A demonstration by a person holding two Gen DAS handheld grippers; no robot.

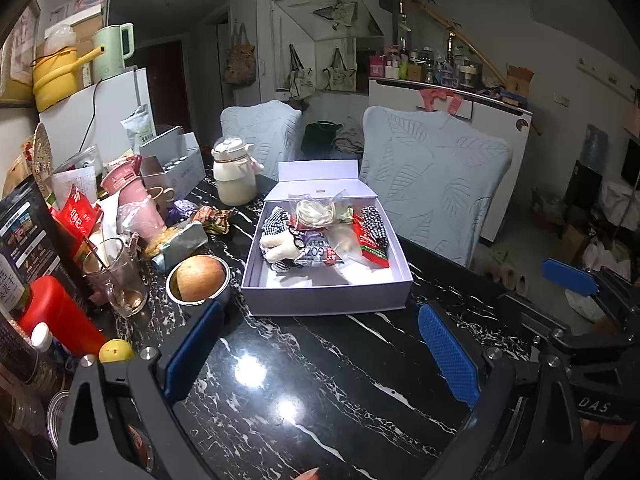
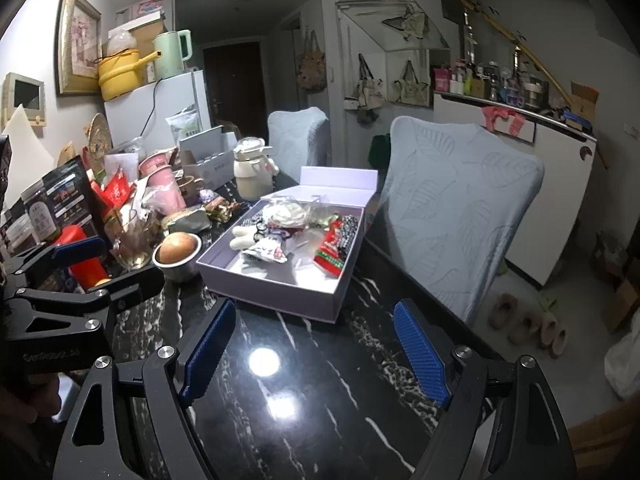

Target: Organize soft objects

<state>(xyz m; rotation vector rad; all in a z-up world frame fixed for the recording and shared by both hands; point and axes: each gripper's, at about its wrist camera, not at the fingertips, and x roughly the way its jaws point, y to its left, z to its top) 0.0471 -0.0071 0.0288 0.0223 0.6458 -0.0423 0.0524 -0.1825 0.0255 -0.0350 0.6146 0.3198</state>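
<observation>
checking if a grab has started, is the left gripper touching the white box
Apart. The left wrist view shows the left gripper open, with bare black tabletop between its jaws and the near wall of the white box.

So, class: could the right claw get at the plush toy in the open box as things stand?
Probably yes: the right claw is open, the box has its lid up, and the plush toy lies uncovered, with bare table between.
</observation>
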